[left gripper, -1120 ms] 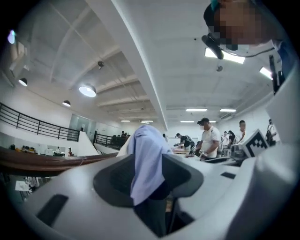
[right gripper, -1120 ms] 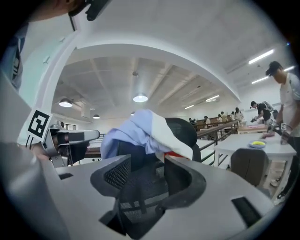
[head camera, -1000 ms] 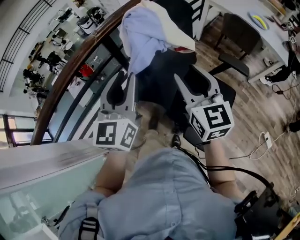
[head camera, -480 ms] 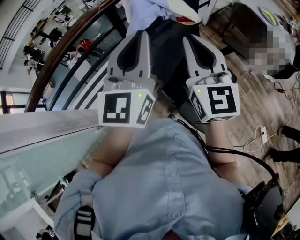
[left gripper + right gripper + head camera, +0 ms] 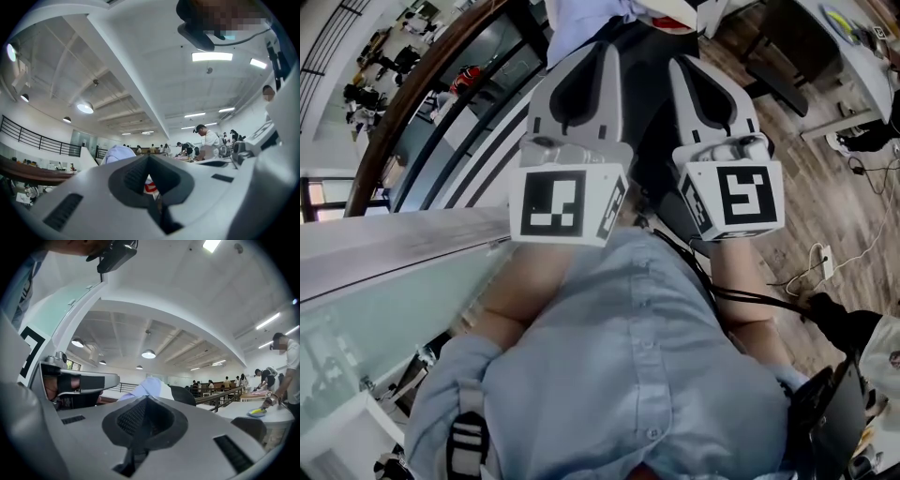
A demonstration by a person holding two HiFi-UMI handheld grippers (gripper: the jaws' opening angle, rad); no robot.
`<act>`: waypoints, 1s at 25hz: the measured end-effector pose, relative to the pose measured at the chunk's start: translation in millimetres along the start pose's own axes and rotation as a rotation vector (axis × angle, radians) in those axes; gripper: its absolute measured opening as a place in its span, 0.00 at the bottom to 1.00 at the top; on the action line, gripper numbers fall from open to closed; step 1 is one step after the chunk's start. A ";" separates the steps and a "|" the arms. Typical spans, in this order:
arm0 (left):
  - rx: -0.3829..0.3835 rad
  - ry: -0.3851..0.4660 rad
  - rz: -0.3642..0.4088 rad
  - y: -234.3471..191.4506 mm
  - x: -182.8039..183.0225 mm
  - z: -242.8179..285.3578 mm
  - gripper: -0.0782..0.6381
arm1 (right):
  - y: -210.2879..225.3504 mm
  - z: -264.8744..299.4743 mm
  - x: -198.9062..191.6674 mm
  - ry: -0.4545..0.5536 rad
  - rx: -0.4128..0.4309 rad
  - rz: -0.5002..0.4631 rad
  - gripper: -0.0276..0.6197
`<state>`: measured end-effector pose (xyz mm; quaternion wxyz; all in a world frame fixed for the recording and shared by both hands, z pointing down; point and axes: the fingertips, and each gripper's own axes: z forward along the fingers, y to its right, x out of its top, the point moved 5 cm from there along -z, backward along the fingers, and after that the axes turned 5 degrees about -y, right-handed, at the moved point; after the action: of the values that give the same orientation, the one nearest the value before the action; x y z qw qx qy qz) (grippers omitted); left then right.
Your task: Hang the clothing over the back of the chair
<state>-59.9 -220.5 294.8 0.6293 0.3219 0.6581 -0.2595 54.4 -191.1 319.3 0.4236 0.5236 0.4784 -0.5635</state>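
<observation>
1. The left grey two-jaw gripper [image 5: 606,56] and the right grey two-jaw gripper [image 5: 684,70] are both pressed together, pinching nothing.
2. At twelve o'clock, crumpled pale-blue-and-cream clothing [image 5: 581,19] drapes the black chair back [image 5: 643,108].
3. Hanging looks done; the next move is probably only to back away.

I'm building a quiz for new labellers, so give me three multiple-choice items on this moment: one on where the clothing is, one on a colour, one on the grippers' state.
1. Where is the clothing? A. on the floor B. piled on the chair C. over the handrail
2. What colour is the chair? A. black B. red C. white
3. How do the left gripper and right gripper stand? A. both wide open B. both shut, empty C. both shut on clothing

Answers: 1 B, it sits atop the chair, beyond the gripper tips; 2 A, its back shows black; 3 B, each gripper view shows the jaws together with nothing between them.
</observation>
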 end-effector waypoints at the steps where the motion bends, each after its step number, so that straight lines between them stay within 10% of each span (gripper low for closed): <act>1: -0.002 -0.003 0.003 0.6 -0.4 0.4 0.13 | 0.0 0.3 0.0 0.000 0.000 -0.002 0.06; 25: -0.030 -0.021 -0.004 1.8 -3.6 -0.2 0.13 | -8.2 3.8 4.4 0.012 0.002 -0.016 0.06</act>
<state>-58.8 -219.5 298.5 0.6405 0.3084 0.6558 -0.2541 45.3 -193.3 315.7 0.4156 0.5236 0.4846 -0.5642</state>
